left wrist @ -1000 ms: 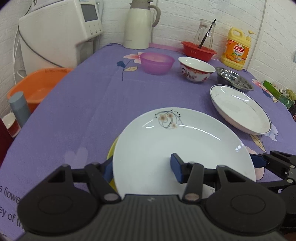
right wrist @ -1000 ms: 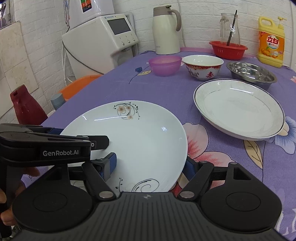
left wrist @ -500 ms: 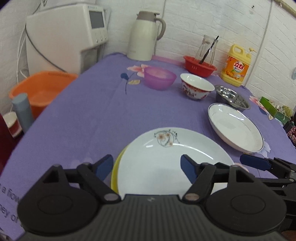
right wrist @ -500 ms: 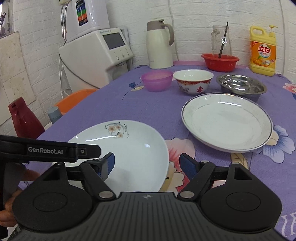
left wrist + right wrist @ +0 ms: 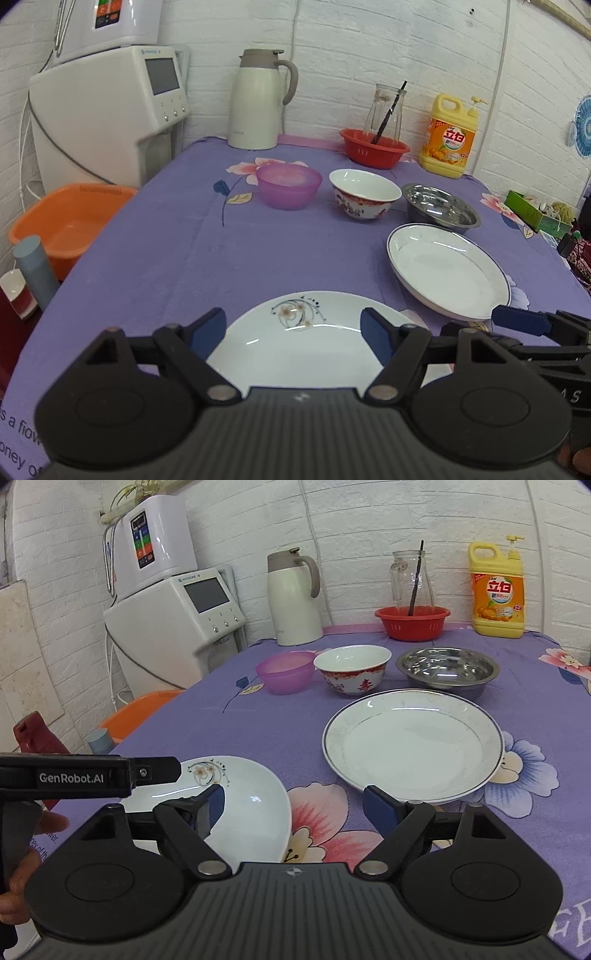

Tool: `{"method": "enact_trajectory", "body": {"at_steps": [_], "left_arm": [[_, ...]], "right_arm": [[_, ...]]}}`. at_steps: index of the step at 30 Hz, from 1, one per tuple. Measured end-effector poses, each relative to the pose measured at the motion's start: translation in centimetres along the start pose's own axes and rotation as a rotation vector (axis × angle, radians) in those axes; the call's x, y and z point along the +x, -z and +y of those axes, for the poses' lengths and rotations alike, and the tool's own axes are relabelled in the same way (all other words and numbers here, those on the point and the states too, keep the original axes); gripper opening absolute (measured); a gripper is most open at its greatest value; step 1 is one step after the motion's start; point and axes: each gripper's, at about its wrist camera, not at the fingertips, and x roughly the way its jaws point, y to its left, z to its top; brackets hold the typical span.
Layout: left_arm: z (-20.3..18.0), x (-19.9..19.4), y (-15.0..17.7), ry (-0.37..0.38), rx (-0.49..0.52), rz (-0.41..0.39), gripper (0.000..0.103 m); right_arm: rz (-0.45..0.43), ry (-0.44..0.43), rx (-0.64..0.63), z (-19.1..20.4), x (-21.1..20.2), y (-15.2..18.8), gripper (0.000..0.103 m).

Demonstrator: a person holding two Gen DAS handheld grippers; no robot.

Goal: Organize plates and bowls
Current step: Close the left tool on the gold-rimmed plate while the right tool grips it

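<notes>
Both empty: left gripper [image 5: 293, 332] and right gripper [image 5: 293, 805] spread wide. Flowered plate [image 5: 299, 354] lies on bench [image 5: 229, 251] at 6 o'clock. Next likely: rimmed plate [image 5: 413, 744], 2 o'clock, needs rim pinch.

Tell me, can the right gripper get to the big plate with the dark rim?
Probably yes. The right gripper is open and empty, and the big plate lies just ahead of it on the cloth with nothing between them.
</notes>
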Motion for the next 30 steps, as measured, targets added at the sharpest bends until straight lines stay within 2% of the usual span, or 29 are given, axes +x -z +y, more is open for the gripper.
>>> {"method": "enact_trajectory", "body": {"at_steps": [8, 13, 16, 19, 23, 27, 30], "left_arm": [[-1.9, 2.2, -1.1, -0.003, 0.042, 0.029, 0.073], [-3.6, 4.7, -3.8, 0.069, 0.063, 0.045, 0.073], [-5.0, 7.4, -6.1, 0.154, 0.057, 0.072, 0.073], [-6.4, 10.4, -7.3, 0.204, 0.048, 0.116, 0.073], [-8.5, 14.2, -7.4, 0.222, 0.085, 0.179, 0.073], [-9.4, 16.4, -7.2, 0.222, 0.108, 0.212, 0.073], [-10.0, 17.5, -7.0, 0.214, 0.121, 0.226, 0.073]], "right_arm": [[-0.044, 0.046, 0.012, -3.6, 0.3, -1.4, 0.103], [-0.060, 0.113, -0.031, -7.4, 2.3, -3.8, 0.103], [-0.023, 0.163, -0.060, -10.0, 4.9, -5.4, 0.103], [0.018, 0.172, -0.029, -12.1, 7.0, -5.4, 0.103], [0.057, 0.142, 0.034, -13.3, 7.6, -3.9, 0.103], [0.075, 0.161, 0.013, -13.2, 7.8, -3.6, 0.103], [0.095, 0.139, 0.017, -13.1, 8.2, -3.5, 0.103]]}}
